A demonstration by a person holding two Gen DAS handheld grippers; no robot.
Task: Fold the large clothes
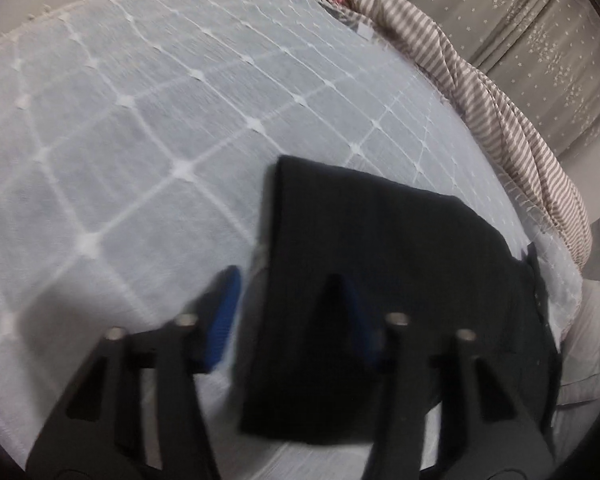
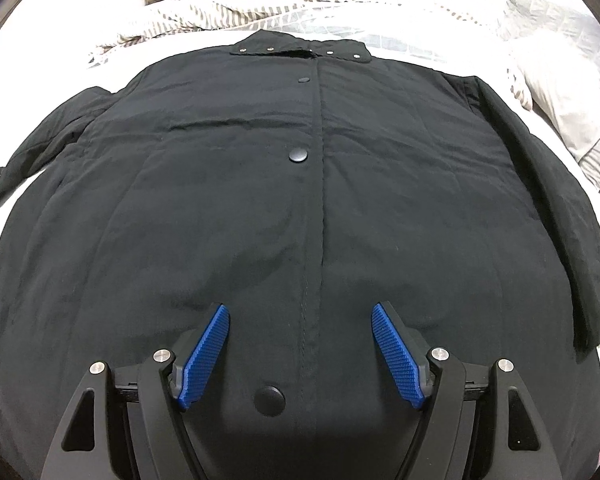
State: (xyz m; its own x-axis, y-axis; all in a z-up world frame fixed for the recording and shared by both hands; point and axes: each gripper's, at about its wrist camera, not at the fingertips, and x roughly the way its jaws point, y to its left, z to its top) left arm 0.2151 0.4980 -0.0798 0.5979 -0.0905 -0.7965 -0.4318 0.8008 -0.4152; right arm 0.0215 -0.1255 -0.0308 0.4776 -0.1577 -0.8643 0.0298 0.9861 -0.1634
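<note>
My right gripper [image 2: 301, 330] hovers spread open over the black padded snap-button coat [image 2: 236, 200]; my left gripper [image 1: 290, 292], blurred, gapes astride its sleeve [image 1: 364, 264].

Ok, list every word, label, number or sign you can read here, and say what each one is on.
None can be read.
White tag on the striped blanket: too small and blurred.
Black coat: plain snaps, no brand showing.
Curtain: only a sprig pattern, no text.
</note>
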